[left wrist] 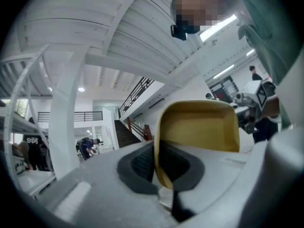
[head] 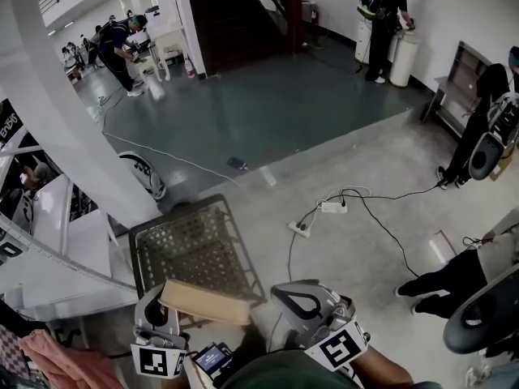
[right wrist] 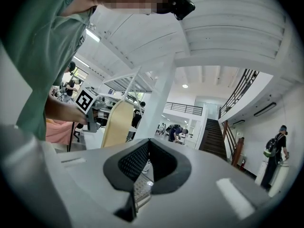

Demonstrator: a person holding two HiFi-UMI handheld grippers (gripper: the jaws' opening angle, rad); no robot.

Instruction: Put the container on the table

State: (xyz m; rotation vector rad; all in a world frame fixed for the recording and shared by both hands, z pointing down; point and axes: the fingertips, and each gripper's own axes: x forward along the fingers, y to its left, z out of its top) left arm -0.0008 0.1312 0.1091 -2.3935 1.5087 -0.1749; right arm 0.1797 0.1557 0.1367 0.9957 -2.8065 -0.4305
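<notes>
head view, lower left: your left gripper (head: 162, 298) carries the tan container (head: 203, 302) over a wire basket's (head: 195, 245) lower edge, your right gripper (head: 284, 292) near it; left gripper view, centre: jaws clamped on the container's rim; right gripper view: jaws together, empty, container centre left.

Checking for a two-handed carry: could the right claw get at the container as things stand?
Probably yes: the right claw, jaws shut, sits beside the container with nothing between them. The left claw grips its other end.
</notes>
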